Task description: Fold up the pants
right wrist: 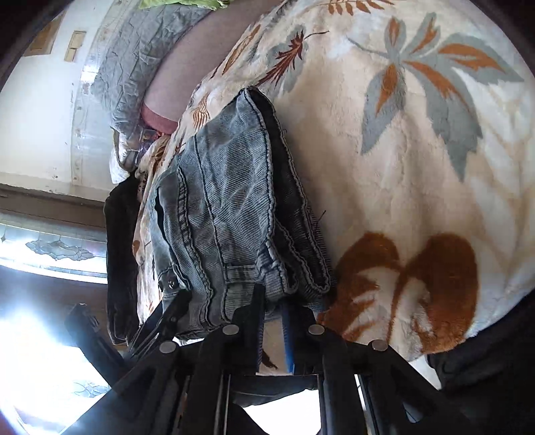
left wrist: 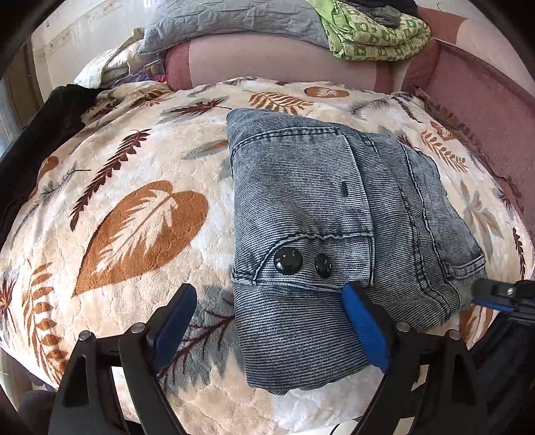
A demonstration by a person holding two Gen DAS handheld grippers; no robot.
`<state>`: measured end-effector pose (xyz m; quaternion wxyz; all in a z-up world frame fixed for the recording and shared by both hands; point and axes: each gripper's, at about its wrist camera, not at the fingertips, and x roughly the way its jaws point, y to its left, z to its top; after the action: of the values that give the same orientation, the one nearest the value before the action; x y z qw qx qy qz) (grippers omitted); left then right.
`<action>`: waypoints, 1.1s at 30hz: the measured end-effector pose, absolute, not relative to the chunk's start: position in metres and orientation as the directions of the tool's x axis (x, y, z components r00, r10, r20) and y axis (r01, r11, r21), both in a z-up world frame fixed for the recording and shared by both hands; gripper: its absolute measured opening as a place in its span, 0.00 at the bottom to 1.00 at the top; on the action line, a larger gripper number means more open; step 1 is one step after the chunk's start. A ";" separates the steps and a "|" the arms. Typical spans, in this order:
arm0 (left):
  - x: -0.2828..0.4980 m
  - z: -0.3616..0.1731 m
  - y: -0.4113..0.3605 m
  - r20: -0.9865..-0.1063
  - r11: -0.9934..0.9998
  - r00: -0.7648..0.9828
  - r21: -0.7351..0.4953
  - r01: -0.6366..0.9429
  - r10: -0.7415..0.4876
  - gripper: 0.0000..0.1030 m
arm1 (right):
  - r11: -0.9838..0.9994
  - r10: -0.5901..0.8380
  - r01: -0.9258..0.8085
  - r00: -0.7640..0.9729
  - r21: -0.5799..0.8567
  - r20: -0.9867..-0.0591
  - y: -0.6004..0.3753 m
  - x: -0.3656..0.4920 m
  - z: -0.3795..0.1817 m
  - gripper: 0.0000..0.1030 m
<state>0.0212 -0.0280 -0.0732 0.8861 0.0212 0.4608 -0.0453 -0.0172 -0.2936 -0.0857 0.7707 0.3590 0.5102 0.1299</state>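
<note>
The blue denim pants lie folded into a thick rectangle on a cream blanket with a leaf print, two black buttons facing up. My left gripper is open and wide over the near left corner of the pants, one blue pad over denim and the other over blanket. Neither pad presses on the cloth. My right gripper sits at the near right corner. In the right wrist view its narrow jaws pinch the hem edge of the pants, and the picture is rolled sideways.
A pink sofa back curves behind the blanket, bearing a grey quilt and a green patterned cloth. A dark garment hangs at the blanket's left edge. The blanket's near edge drops off just under the grippers.
</note>
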 end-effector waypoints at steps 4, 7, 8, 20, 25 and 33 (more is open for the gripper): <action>0.017 -0.075 -0.032 -0.804 0.994 0.593 0.022 0.112 -0.048 0.87 | 0.736 0.535 0.070 0.550 0.673 -0.642 -0.294 -0.024 -0.032 0.14; 0.018 -0.074 -0.032 -0.804 0.994 0.593 0.015 0.111 -0.054 0.87 | 0.680 0.621 -0.004 0.534 0.734 -0.573 -0.280 -0.001 -0.026 0.21; 0.018 -0.073 -0.031 -0.804 0.994 0.591 0.006 0.113 -0.062 0.87 | 0.675 0.629 0.021 0.507 0.738 -0.590 -0.276 0.008 -0.039 0.26; 0.015 -0.078 0.062 -0.787 0.923 0.563 -0.371 -0.103 -0.254 0.84 | 0.755 0.571 0.061 0.427 0.653 -0.701 -0.257 0.026 -0.058 0.08; 0.016 -0.079 0.053 -0.790 0.933 0.563 -0.349 -0.086 -0.243 0.84 | 0.734 0.661 -0.174 0.407 0.656 -0.631 -0.198 0.061 0.002 0.21; 0.015 -0.060 0.057 -0.718 0.883 0.592 -0.469 -0.023 -0.366 0.84 | 0.804 0.587 -0.116 0.314 0.583 -0.746 -0.179 0.110 -0.073 0.45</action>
<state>0.0147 0.0574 -0.0596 0.8645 -0.2206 0.4405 -0.0992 0.1098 -0.1789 -0.0730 0.7809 0.2177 0.5405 0.2251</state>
